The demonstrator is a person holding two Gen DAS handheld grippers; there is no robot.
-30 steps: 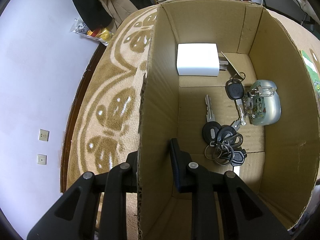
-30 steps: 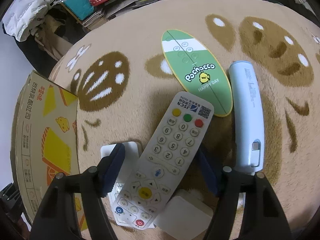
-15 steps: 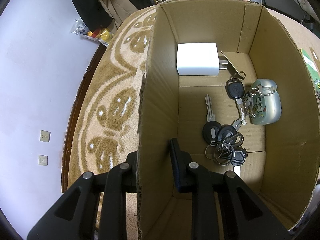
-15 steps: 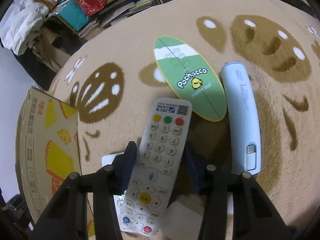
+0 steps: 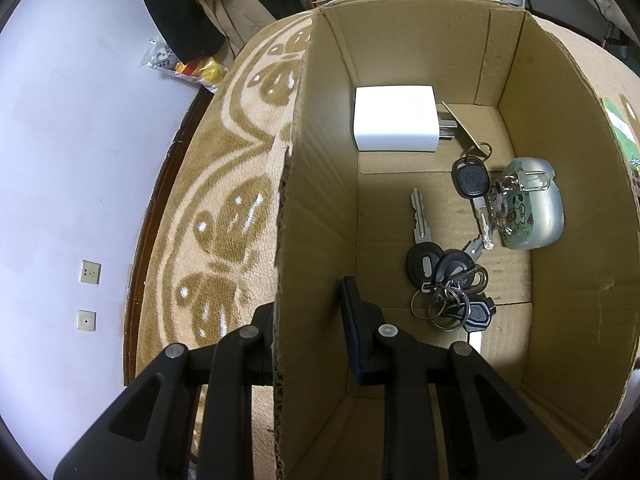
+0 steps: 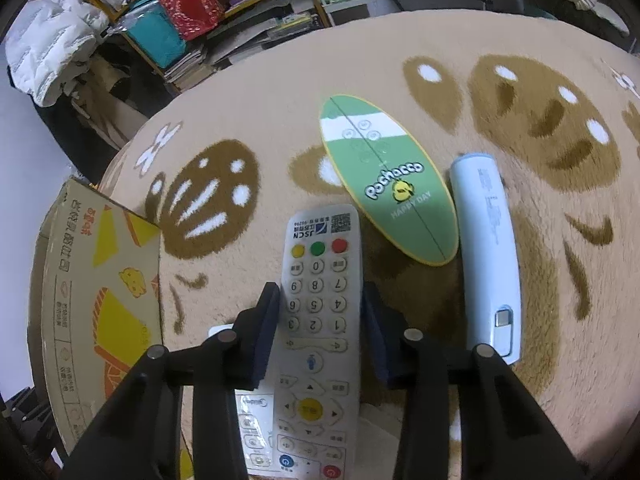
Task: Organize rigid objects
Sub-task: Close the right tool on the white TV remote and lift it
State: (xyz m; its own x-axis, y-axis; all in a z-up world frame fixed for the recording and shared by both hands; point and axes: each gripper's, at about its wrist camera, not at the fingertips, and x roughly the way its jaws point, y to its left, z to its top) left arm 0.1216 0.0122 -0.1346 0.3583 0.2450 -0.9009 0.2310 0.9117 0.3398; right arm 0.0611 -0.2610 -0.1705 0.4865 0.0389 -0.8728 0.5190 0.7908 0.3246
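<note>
On a tan patterned rug [image 6: 400, 52] before cluttered shelves, the right gripper [image 6: 320, 300] clamps the JSCN remote [image 6: 318, 312] beside a "Pochacco HAPPY DAY" board [image 6: 394, 184]; the left gripper [image 5: 310, 308] straddles the carton wall [image 5: 316, 216].

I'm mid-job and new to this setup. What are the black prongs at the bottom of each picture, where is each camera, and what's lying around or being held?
The black prongs are two-finger grippers, one in each of a person's hands; there is no robot arm. Each picture comes from a fisheye camera on a gripper, looking along its fingers.

Left view: the left gripper straddles a wall of the cardboard box, one finger outside, one inside, apparently clamping it. In the box lie a white charger, a bunch of keys and a small silvery case.

Right view: the right gripper is closed on a white remote. On the patterned rug lie a green oval card and a pale blue stick-shaped device. Another white remote shows partly underneath.
</note>
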